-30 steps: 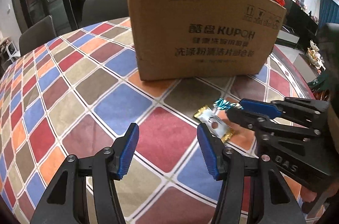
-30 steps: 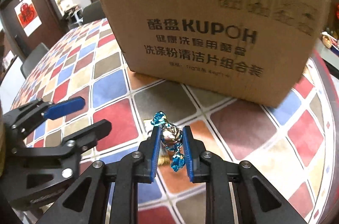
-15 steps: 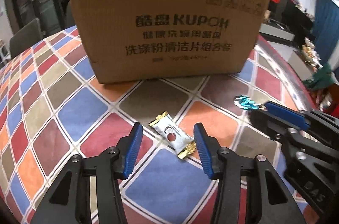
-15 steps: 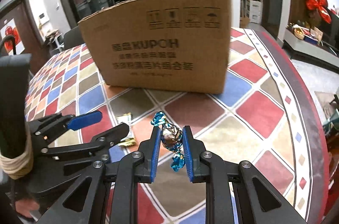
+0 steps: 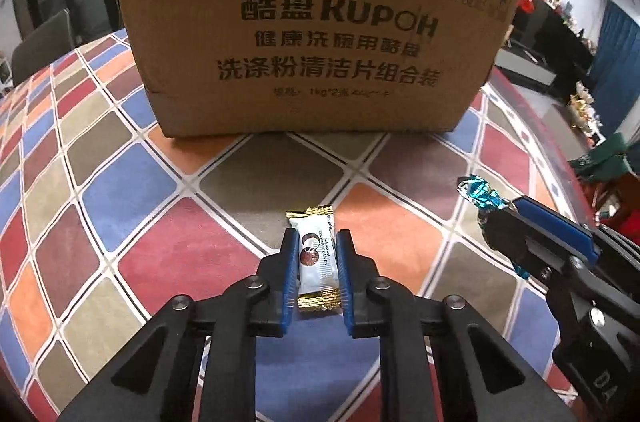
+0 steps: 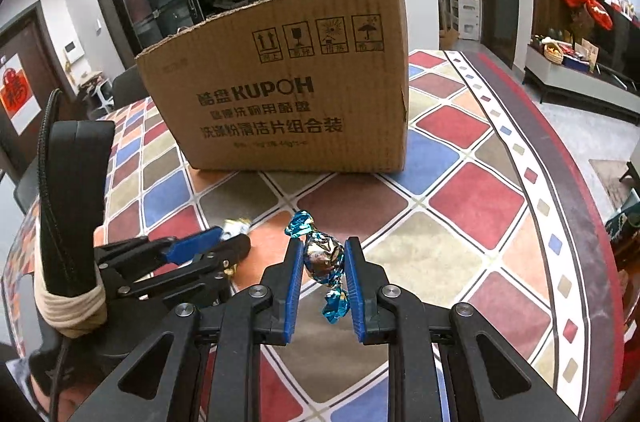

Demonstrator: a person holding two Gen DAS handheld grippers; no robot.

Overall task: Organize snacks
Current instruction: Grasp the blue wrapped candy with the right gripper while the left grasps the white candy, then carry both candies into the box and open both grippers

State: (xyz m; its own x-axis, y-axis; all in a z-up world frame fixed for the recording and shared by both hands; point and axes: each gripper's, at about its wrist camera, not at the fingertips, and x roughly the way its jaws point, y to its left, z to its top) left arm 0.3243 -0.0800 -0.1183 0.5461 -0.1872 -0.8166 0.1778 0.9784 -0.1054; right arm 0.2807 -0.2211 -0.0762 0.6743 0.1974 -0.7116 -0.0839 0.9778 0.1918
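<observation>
1. Candy in a white wrapper [image 5: 316, 262] lies flat on the surface [image 5: 132, 190], squeezed between the left gripper's [image 5: 317, 276] fingers [image 5: 290, 274], which have closed in on its long sides; its gold crimped ends stick out ahead and behind.
2. It looks light, crinkly and slippery, so the firm middle is likely the best hold, with gentle pressure.
3. The right gripper [image 6: 322, 276], just to the right, pinches a blue foil candy [image 6: 323, 258] at its round centre, off the surface.
4. The cardboard box [image 5: 312, 34] stands ahead of both.

Black tongs [image 5: 317, 262], blue pads [image 6: 294, 280], silver screws, white cord wrapping.
</observation>
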